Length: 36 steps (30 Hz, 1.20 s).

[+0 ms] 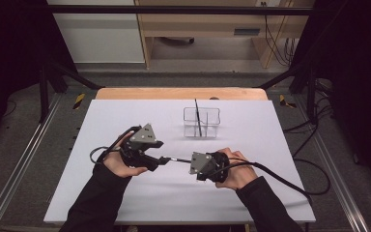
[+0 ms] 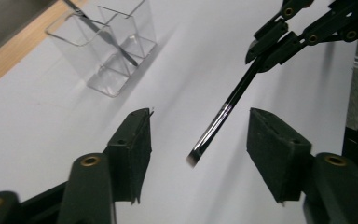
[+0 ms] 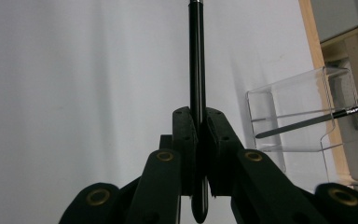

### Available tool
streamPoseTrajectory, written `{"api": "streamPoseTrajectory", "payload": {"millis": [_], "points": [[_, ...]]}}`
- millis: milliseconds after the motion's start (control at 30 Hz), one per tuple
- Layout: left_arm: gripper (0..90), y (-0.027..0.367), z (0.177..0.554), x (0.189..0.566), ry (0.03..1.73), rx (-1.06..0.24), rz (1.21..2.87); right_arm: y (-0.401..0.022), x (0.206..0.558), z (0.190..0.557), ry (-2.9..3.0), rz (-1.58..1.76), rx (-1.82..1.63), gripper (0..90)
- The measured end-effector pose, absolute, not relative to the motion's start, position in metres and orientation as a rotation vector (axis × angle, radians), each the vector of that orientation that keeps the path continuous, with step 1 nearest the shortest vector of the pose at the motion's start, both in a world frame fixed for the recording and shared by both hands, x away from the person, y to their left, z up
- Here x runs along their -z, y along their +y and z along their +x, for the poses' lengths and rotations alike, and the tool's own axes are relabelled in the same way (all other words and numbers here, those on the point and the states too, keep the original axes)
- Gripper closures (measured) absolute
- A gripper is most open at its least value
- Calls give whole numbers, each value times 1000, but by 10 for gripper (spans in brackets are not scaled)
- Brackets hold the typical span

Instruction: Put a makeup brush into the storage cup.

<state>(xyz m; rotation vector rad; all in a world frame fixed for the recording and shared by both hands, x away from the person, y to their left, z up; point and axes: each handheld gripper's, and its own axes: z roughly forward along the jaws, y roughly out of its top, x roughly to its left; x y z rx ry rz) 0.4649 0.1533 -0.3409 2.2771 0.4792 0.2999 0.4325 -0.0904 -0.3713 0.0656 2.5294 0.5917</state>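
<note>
Right hand-held gripper [image 3: 199,135] is clamped tight on a thin black brush [image 3: 196,70]; the handle runs straight up between its jaws in the right gripper view, butt end poking out below the pads. In the high view that gripper [image 1: 193,163] sits at centre-right of the white bench [image 1: 125,203], brush [image 1: 176,159] held roughly level above the surface and pointing across at the left hand-held gripper [image 1: 160,160]. Left jaws are parted about halfway, nothing gripped: in the left gripper view the brush's [image 2: 214,130] metal ferrule and tip hang in the gap between the two pads [image 2: 137,140], touching neither, with the right hand-held gripper [image 2: 265,51] pinching the handle farther up. Clear acrylic holder [image 1: 201,123] stands toward the back of the bench, well apart from both hands, with a second thin brush [image 1: 198,116] leaning inside one compartment.
</note>
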Motion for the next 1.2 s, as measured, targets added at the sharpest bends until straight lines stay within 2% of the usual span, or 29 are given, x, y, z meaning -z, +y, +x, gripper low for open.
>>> {"api": "streamPoseTrajectory", "payload": {"millis": [267,500,1200], "points": [[282,175,465,351,614,-356,2165,-102,375,437,2520,181,-659,843],[242,188,463,364,706,-394,2101,-118,380,439,2490,298,-747,843],[221,177,459,395,796,-424,1963,-139,407,437,2371,671,-1111,843]]}}
